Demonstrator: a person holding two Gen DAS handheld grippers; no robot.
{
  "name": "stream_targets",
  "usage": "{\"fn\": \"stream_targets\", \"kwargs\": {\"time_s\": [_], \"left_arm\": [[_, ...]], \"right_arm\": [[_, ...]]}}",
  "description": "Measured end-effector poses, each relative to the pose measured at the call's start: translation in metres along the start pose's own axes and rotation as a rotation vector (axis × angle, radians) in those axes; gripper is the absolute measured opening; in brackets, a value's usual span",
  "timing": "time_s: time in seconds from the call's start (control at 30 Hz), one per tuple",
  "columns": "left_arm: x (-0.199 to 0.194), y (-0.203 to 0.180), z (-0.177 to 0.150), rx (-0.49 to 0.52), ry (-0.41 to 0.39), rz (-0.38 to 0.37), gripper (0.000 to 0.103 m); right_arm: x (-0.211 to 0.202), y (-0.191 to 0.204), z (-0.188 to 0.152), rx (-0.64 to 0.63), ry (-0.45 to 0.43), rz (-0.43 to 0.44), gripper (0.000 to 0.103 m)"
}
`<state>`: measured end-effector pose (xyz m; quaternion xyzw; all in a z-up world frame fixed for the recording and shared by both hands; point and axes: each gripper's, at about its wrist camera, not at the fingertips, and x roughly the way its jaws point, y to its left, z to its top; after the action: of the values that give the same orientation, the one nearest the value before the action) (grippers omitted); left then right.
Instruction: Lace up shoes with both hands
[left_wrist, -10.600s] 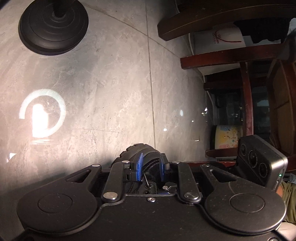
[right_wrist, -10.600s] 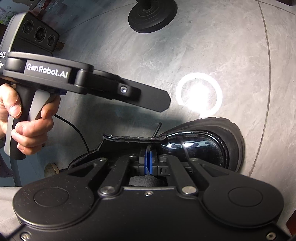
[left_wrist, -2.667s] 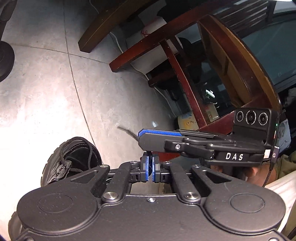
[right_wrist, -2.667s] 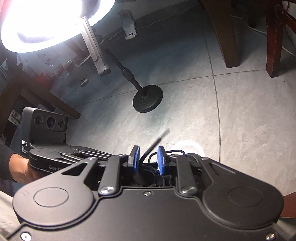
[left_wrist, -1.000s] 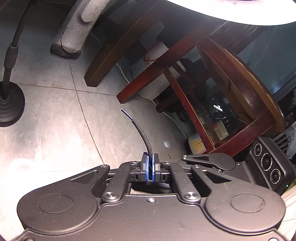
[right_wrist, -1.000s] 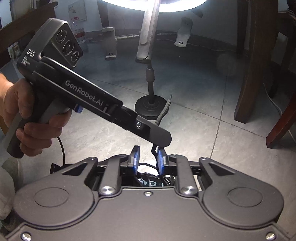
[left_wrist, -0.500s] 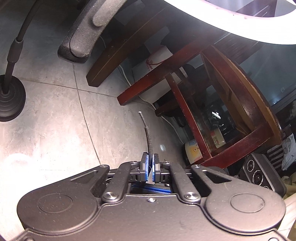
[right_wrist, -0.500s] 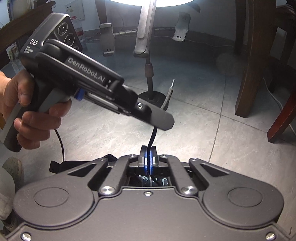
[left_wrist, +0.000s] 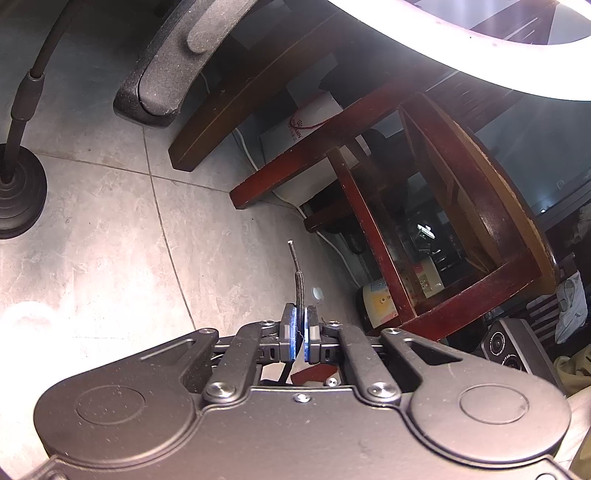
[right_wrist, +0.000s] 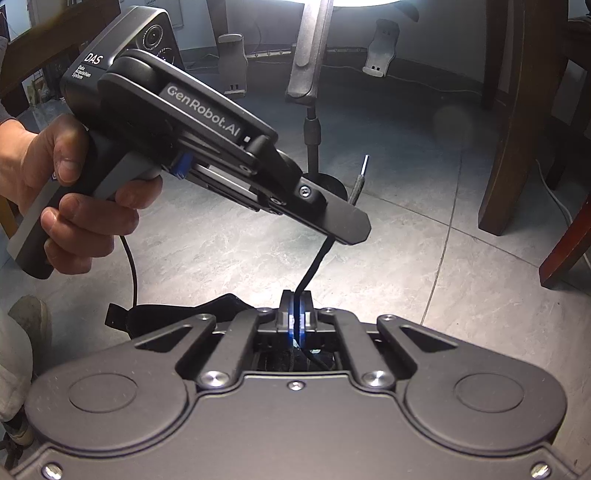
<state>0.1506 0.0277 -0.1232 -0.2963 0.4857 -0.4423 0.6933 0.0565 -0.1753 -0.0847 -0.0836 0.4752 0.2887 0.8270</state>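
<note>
A black shoelace (left_wrist: 298, 280) sticks up from between my left gripper's (left_wrist: 299, 325) blue pads, its tip pointing away. The pads stand slightly parted around the lace. In the right wrist view my right gripper (right_wrist: 296, 310) is shut on the same black lace (right_wrist: 314, 266), which runs up taut behind the left gripper's finger (right_wrist: 332, 218), its stiff tip (right_wrist: 364, 166) poking out above. The black shoe's collar (right_wrist: 192, 312) shows just below and left of my right gripper. The rest of the shoe is hidden under the gripper body.
Grey tiled floor all around. A ring-light stand with a round black base (left_wrist: 14, 199) is at left; its pole (right_wrist: 312, 129) is ahead. Dark red wooden chairs (left_wrist: 406, 206) stand at right, and chair legs (right_wrist: 513, 147) too. A hand (right_wrist: 66, 192) holds the left gripper.
My right gripper closed on the lace, which it earlier straddled open. My left gripper's pads have parted a little around the lace, and less lace now sticks out beyond them.
</note>
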Motion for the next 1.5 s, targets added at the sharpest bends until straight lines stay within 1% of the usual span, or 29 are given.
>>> {"fn": "stream_targets", "kwargs": {"time_s": [0.17,0.23,0.3,0.33,0.37,0.43,0.47,0.6,0.8,0.87,0.97,1.07,1.2,1.23,1.27,1.3,1.4,1.43,1.5], "left_arm": [[-0.002,0.001,0.000,0.002,-0.007,-0.004,0.004],[-0.003,0.001,0.000,0.005,-0.013,-0.007,0.003],[-0.004,-0.003,-0.001,0.042,-0.022,0.007,0.003],[-0.005,-0.007,-0.002,0.090,-0.029,0.028,0.003],[-0.007,-0.017,-0.005,0.169,-0.040,0.059,0.002],[-0.008,-0.034,-0.011,0.306,-0.049,0.074,0.002],[-0.008,-0.041,-0.014,0.355,-0.049,0.076,0.002],[-0.006,-0.056,-0.024,0.457,-0.039,0.073,0.002],[-0.003,-0.075,-0.039,0.658,-0.033,0.108,0.002],[-0.001,-0.077,-0.043,0.691,-0.029,0.102,0.002],[-0.003,-0.082,-0.051,0.747,-0.063,0.119,0.002],[-0.004,-0.083,-0.054,0.761,-0.079,0.121,0.002],[-0.005,-0.080,-0.051,0.738,-0.091,0.126,0.002],[-0.005,-0.080,-0.050,0.730,-0.091,0.126,0.002],[-0.005,-0.078,-0.048,0.715,-0.088,0.127,0.002],[-0.004,-0.075,-0.045,0.695,-0.086,0.132,0.002],[-0.003,-0.061,-0.033,0.609,-0.084,0.186,0.002],[-0.003,-0.057,-0.029,0.598,-0.084,0.205,0.002],[-0.004,-0.049,-0.023,0.583,-0.086,0.242,0.002]], "right_arm": [[0.000,0.002,-0.002,-0.002,0.008,0.006,0.003],[-0.008,0.008,-0.008,-0.006,0.006,0.002,0.003],[-0.008,0.008,-0.009,0.000,0.006,-0.003,0.003],[-0.009,0.008,-0.011,0.004,0.004,-0.003,0.003],[-0.009,0.008,-0.011,0.005,0.000,0.002,0.003],[-0.012,0.012,-0.014,-0.001,-0.012,0.003,0.003],[-0.011,0.012,-0.015,-0.006,-0.014,0.002,0.003],[-0.014,0.015,-0.019,-0.003,-0.015,-0.003,0.003],[-0.017,0.022,-0.026,-0.011,-0.014,0.000,0.004],[-0.015,0.019,-0.025,-0.012,-0.011,0.003,0.004],[-0.015,0.022,-0.027,-0.014,-0.013,0.002,0.005],[-0.016,0.024,-0.029,-0.015,-0.017,-0.002,0.005],[-0.018,0.029,-0.037,-0.009,-0.015,-0.006,0.005],[-0.017,0.029,-0.038,-0.002,-0.013,-0.004,0.010],[-0.016,0.029,-0.039,0.004,-0.009,-0.004,0.022],[-0.015,0.029,-0.039,0.012,0.001,-0.008,0.027],[-0.013,0.019,-0.039,0.070,0.042,0.000,0.030],[-0.012,0.016,-0.041,0.095,0.061,0.009,0.031],[-0.002,0.010,-0.047,0.177,0.140,0.072,0.034]]}}
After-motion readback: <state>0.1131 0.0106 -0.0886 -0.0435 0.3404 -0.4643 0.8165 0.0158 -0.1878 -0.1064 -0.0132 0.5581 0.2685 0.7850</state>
